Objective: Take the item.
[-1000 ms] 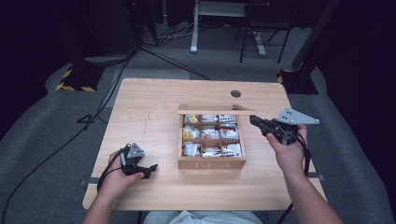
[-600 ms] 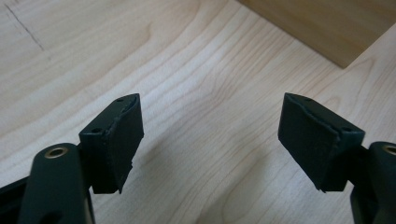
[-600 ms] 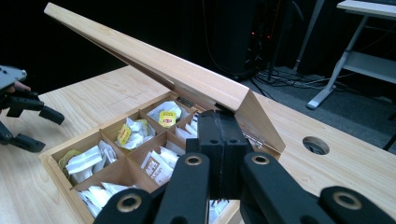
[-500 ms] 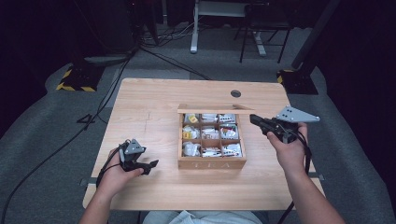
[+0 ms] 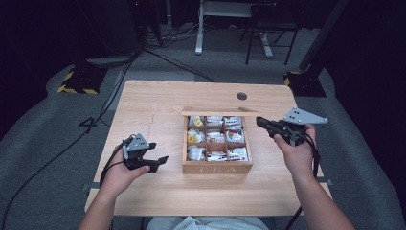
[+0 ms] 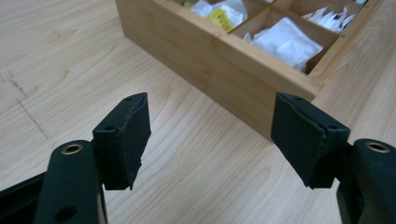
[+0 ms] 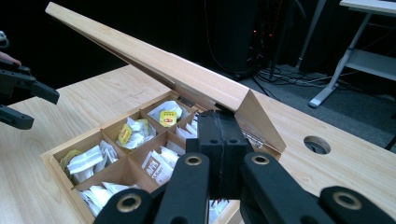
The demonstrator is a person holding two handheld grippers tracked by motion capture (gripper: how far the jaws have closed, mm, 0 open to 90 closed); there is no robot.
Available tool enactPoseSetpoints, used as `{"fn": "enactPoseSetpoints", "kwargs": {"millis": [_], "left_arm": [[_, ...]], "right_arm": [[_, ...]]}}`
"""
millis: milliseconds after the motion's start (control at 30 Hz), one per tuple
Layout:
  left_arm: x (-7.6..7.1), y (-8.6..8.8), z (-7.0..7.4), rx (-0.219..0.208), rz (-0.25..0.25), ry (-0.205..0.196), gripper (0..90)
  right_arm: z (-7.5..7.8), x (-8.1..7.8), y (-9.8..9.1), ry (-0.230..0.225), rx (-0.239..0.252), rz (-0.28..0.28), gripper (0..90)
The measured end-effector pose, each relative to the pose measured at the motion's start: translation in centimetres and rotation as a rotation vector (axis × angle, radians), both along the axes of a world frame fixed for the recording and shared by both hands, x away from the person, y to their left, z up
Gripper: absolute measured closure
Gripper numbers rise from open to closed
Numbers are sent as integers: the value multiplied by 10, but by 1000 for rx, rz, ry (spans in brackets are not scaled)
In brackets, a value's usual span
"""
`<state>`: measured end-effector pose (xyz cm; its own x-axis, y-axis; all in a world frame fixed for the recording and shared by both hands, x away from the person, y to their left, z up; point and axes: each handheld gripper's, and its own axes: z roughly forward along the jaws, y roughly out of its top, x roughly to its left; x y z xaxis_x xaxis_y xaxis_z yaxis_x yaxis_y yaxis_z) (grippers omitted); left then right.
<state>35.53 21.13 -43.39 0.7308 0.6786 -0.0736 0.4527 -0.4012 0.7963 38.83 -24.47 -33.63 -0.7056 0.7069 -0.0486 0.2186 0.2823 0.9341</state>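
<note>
**High view.** Shows a nine-compartment bamboo tea box (image 5: 216,167) at the middle of a pale wooden table (image 5: 158,100), with a flat hinged wooden lid (image 5: 215,111) raised at the far side and white and yellow paper tea sachets (image 5: 216,138) in the cells. Places the left gripper (image 5: 160,151) left of the box and well apart from it, higher off the tabletop than a second ago. Records jaws that have just been closing a little, yet wide apart, with nothing between them. Places the right gripper (image 5: 259,120) at the far right corner of the box, unmoved, with jaws pressed together on nothing.

**Left gripper view.** Looks between both jaws at bare tabletop, with a side wall and a corner of the box ahead. Confirms a wide, empty gap.

**Right gripper view.** Looks along closed jaws just below the right end of the tilted lid. Leaves contact with the lid undecidable.

**Reading.** Suggests the opening of the box as done and a sachet pick as the likely next step, given the lifted, ready left tool.
</note>
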Motion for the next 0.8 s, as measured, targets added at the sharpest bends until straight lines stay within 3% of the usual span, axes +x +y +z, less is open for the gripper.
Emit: {"fn": "enactPoseSetpoints", "kwargs": {"millis": [500, 800], "left_arm": [[6, -39, 27, -20, -101, -30, 304], [11, -58, 29, -57, -129, -25, 315]], "right_arm": [[3, 1, -1, 8, -1, 3, 900], [3, 1, -3, 16, 3, 8, 900]]}}
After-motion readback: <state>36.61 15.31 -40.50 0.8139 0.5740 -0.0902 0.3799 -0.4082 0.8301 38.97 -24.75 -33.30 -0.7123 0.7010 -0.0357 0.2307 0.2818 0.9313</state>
